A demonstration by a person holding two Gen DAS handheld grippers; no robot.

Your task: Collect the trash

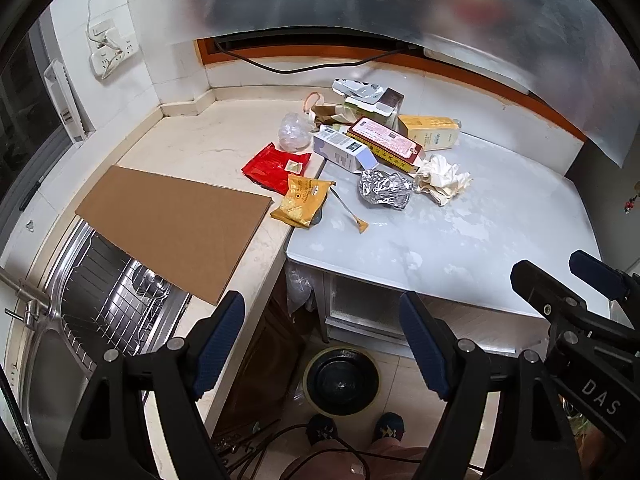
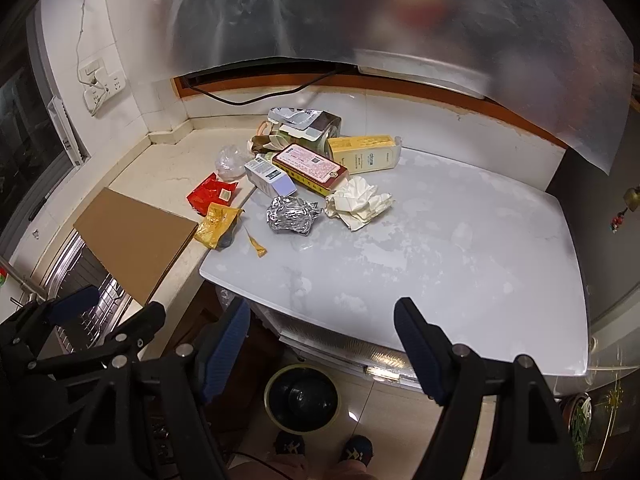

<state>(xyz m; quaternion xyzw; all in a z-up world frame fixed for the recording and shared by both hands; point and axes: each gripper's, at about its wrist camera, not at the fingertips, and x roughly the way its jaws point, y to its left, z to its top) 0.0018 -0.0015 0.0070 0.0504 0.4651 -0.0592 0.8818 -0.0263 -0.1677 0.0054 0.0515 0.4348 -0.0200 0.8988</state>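
Trash lies heaped toward twelve o'clock on the pale grey glossy surface (image 2: 460, 264), spilling at ten o'clock onto the adjoining cream stone counter (image 1: 208, 148).

Largest to smallest: a flat brown cardboard sheet (image 1: 176, 232) overhangs the steel sink (image 1: 100, 292) at nine o'clock. Then come a yellow carton (image 2: 366, 152), a long red-and-gold box (image 2: 310, 170) and a white-and-lilac box (image 2: 270, 178), stacked touching one another. Next are crumpled cream tissue (image 2: 358, 202), a crushed silver foil wad (image 2: 292, 216), a red foil wrapper (image 1: 276, 166), a yellow snack pouch (image 1: 302, 200), a clear plastic ball (image 1: 294, 134), and a torn yellow strip (image 2: 256, 244), the smallest.

The left gripper (image 1: 320, 344) hangs wide open and empty near six o'clock, short of the pile; the right gripper (image 2: 322, 346) is equally spread, holding nothing. A dark round bin (image 2: 302, 400) sits on the floor below.

Risks, as I judge them: the boxes lean on each other, so pulling one could topple the rest. The thin foil and the strip may slip from the pads on the glossy top. The snack pouch straddles the seam between the two tops, so a nudge could drop it. Lifting the cardboard by one edge might tip it into the sink.
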